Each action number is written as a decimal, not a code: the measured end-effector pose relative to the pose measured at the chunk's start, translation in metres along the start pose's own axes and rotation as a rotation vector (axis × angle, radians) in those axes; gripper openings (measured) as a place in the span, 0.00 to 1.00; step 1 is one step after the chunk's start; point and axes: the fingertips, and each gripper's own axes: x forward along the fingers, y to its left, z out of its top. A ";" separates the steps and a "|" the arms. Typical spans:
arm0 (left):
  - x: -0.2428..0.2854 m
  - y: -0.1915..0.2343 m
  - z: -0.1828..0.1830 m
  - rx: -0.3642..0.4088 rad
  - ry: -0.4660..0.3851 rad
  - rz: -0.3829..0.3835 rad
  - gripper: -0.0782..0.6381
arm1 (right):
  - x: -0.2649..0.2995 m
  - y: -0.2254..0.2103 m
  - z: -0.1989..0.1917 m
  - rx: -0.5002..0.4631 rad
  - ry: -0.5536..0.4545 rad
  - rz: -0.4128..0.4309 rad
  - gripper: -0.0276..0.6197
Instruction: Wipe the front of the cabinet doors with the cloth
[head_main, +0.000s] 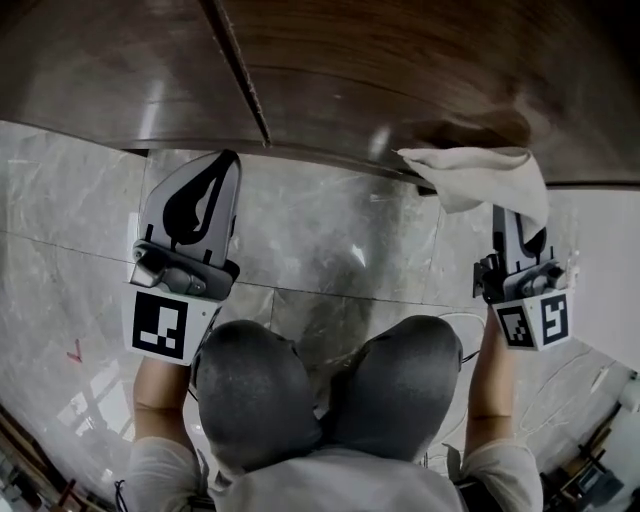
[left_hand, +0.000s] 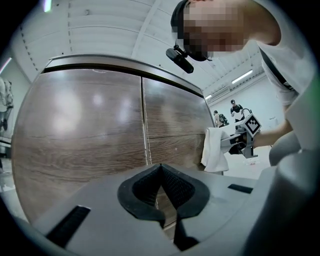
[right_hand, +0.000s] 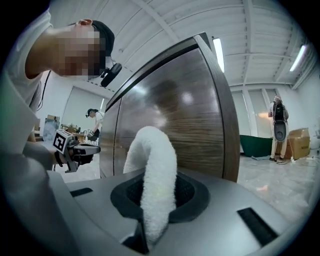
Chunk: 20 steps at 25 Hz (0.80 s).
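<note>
Head view: the cloth is seen at two o'clock, against the lower edge of the cabinet doors, above the right gripper; the left gripper is held at nine o'clock. Left gripper view: its jaws are closed together, with nothing between. Right gripper view: the cloth is clamped between the jaws.

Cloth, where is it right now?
In the head view the cloth is at the right, clamped in the right gripper, beside the right cabinet door.
</note>
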 end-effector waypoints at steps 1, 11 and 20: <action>0.000 0.001 0.001 -0.012 0.000 -0.001 0.13 | 0.001 0.003 0.004 0.001 0.001 0.004 0.15; 0.005 -0.004 0.089 -0.175 0.060 -0.039 0.13 | 0.019 0.032 0.100 0.101 0.066 0.053 0.15; -0.023 -0.012 0.215 -0.247 0.147 -0.021 0.13 | 0.005 0.064 0.214 0.198 0.116 0.056 0.15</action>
